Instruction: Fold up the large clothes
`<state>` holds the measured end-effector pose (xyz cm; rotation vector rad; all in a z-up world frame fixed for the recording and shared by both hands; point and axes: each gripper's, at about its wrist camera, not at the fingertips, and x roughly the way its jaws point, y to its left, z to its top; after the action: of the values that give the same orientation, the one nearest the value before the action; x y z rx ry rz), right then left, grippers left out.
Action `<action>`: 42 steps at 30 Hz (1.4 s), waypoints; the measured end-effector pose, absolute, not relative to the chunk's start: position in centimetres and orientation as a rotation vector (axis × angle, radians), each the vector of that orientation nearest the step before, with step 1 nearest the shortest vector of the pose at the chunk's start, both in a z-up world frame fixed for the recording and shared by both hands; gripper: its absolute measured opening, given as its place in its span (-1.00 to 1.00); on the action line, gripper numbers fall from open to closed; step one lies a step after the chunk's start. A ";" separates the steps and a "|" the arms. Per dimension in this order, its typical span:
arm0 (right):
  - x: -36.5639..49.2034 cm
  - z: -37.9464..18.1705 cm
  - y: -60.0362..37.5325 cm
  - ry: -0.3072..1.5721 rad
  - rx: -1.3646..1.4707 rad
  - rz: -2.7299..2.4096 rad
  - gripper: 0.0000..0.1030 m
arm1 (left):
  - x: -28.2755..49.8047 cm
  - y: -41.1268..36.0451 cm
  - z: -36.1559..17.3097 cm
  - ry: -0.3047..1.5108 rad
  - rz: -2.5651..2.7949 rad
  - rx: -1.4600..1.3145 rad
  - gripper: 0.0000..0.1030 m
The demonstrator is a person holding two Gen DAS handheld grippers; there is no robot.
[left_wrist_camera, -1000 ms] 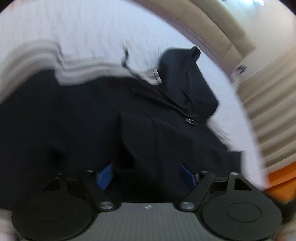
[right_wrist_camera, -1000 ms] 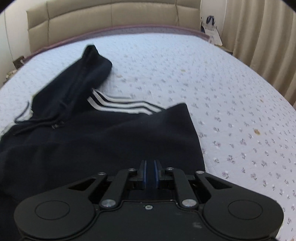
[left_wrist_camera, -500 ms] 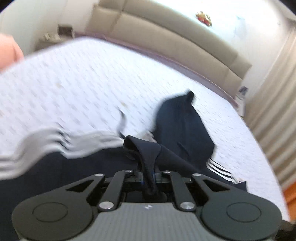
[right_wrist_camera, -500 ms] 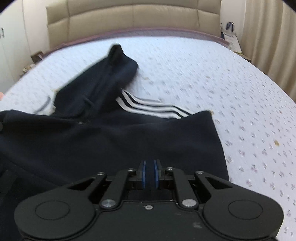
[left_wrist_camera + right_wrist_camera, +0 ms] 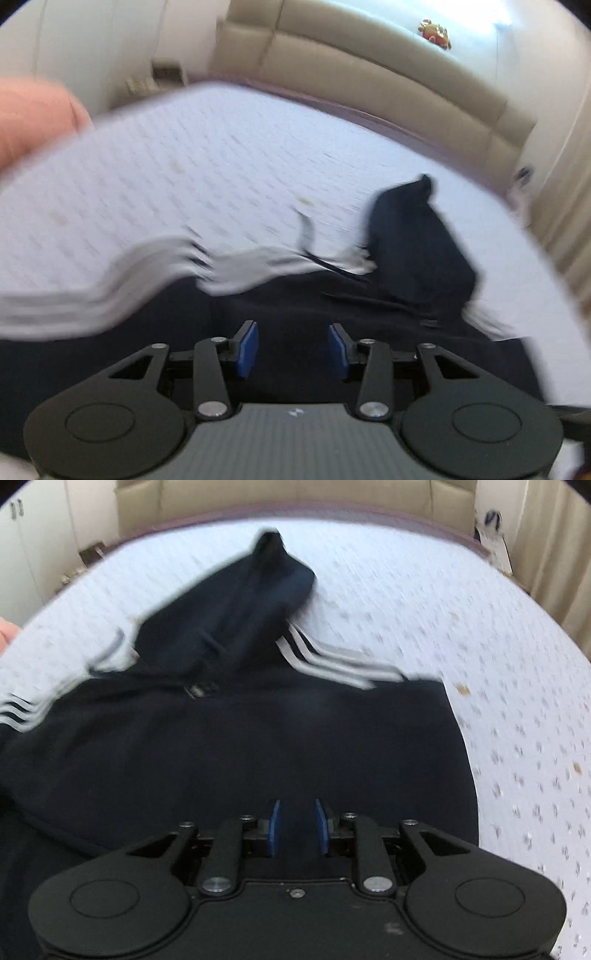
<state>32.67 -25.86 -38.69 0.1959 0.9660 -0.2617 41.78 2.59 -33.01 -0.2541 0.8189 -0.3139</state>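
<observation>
Our left tongs (image 5: 293, 349) and right tongs (image 5: 298, 827) are both spreading, pinching nothing, low in frame above the dark hoodie (image 5: 258, 746) on the bed (image 5: 498, 657).

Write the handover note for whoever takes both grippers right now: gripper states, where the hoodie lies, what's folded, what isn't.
Left gripper: jaws opening, nothing between the pads, above the dark cloth.
Right gripper: jaws opening; dark cloth shows between the pads, no visible grip.
Hoodie: spread on the bed, hood pointing toward the headboard.
Done: both striped sleeves look turned in across the body.
Left: fold the hood and body, then square it up.
</observation>
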 end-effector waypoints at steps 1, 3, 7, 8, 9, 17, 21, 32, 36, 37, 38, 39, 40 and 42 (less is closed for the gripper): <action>32.8 -38.7 -25.2 0.967 0.192 -0.252 -0.51 | 42.2 2.1 -33.6 0.842 -0.341 -0.270 -0.18; 33.3 -39.3 -24.0 0.992 0.184 -0.228 -0.52 | 42.9 0.7 -35.3 0.886 -0.364 -0.251 -0.26; 34.5 -42.4 -22.9 1.110 0.153 -0.262 -0.51 | 44.3 0.5 -39.3 1.015 -0.354 -0.346 -0.34; 34.6 -42.4 -22.8 1.106 0.148 -0.263 -0.51 | 44.6 0.9 -39.8 1.017 -0.347 -0.370 -0.48; 34.8 -42.4 -22.8 1.115 0.140 -0.262 -0.50 | 44.9 1.1 -40.2 1.019 -0.344 -0.367 -0.63; 35.2 -41.3 -23.1 1.137 0.135 -0.253 -0.43 | 40.9 5.7 -36.0 0.906 -0.356 -0.461 -0.57; 34.0 -39.9 -21.3 1.072 0.129 -0.200 -0.33 | 37.4 10.1 -33.7 0.859 -0.268 -0.443 -0.49; 28.3 -39.3 -15.1 1.052 0.039 -0.067 0.03 | 29.3 28.3 -33.8 0.855 0.210 -0.588 0.12; 28.5 -40.8 -14.1 1.139 0.013 -0.048 0.27 | 28.8 33.3 -34.9 0.803 0.368 -0.698 0.28; 28.6 -41.3 -13.8 1.163 0.007 -0.042 0.31 | 28.8 34.3 -35.3 0.792 0.403 -0.727 0.29; 28.6 -41.5 -13.7 1.162 -0.002 -0.049 0.38 | 28.9 35.3 -35.6 0.786 0.434 -0.745 0.28; 28.8 -41.4 -13.6 1.158 -0.008 -0.063 0.44 | 29.0 35.9 -36.0 0.782 0.471 -0.757 0.28; 29.0 -41.4 -13.7 1.169 -0.001 -0.071 0.48 | 29.2 36.4 -36.3 0.775 0.496 -0.768 0.28; 29.5 -41.5 -14.2 1.190 0.040 -0.082 0.50 | 29.3 37.3 -36.9 0.766 0.527 -0.798 0.28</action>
<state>29.48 -14.20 -41.48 0.0399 1.1905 -0.0825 29.30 37.31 -36.86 -0.7978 0.7658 0.5268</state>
